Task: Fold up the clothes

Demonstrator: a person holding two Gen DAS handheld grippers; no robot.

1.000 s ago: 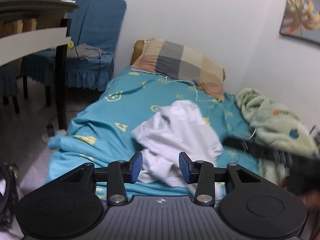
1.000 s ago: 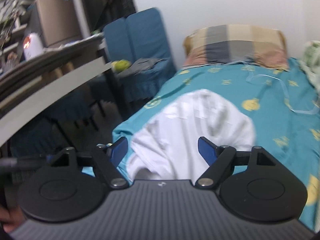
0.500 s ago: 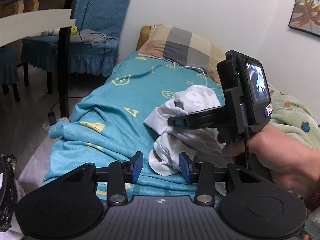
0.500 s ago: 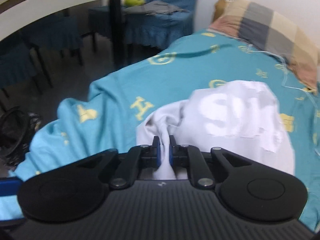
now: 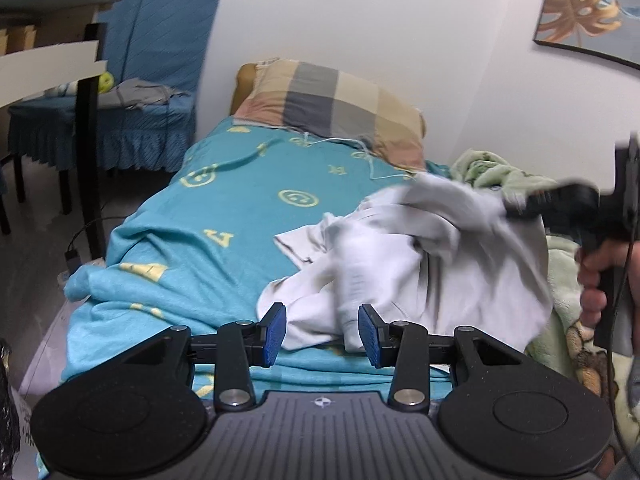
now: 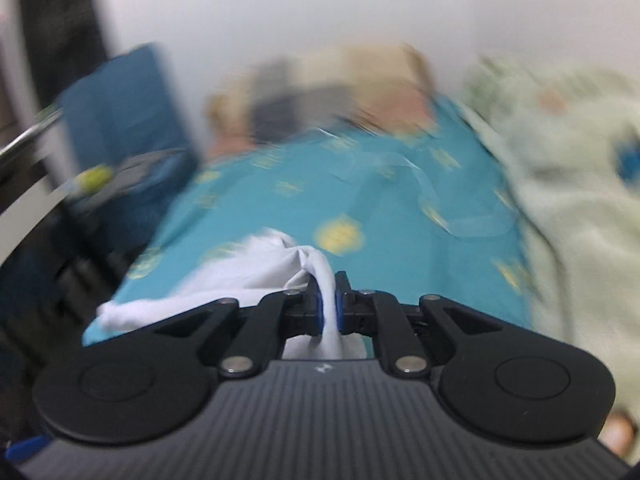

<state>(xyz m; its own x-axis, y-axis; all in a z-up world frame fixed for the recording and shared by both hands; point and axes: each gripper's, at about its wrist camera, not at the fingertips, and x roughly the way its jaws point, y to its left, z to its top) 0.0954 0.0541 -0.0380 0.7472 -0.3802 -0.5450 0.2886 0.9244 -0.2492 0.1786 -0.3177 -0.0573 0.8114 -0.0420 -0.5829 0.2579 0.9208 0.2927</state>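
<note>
A crumpled white garment (image 5: 420,264) lies on the teal bedsheet (image 5: 224,216), stretched up toward the right. My right gripper (image 6: 328,304) is shut on a fold of that white garment (image 6: 264,272); in the left wrist view the same right gripper (image 5: 520,208) holds the cloth's upper right edge, a hand behind it. My left gripper (image 5: 322,334) hovers just before the garment's near edge, its blue pads (image 5: 274,332) apart with nothing pressed between them.
A checked pillow (image 5: 332,108) lies at the head of the bed against the white wall. A pale green blanket (image 5: 568,272) covers the bed's right side. Blue-covered chairs (image 5: 152,80) and a dark table leg (image 5: 90,140) stand left, beside the floor.
My right gripper closed on the white garment and swept it to the right, pulling the cloth out across the bed. My left gripper sank slightly toward the garment's near edge.
</note>
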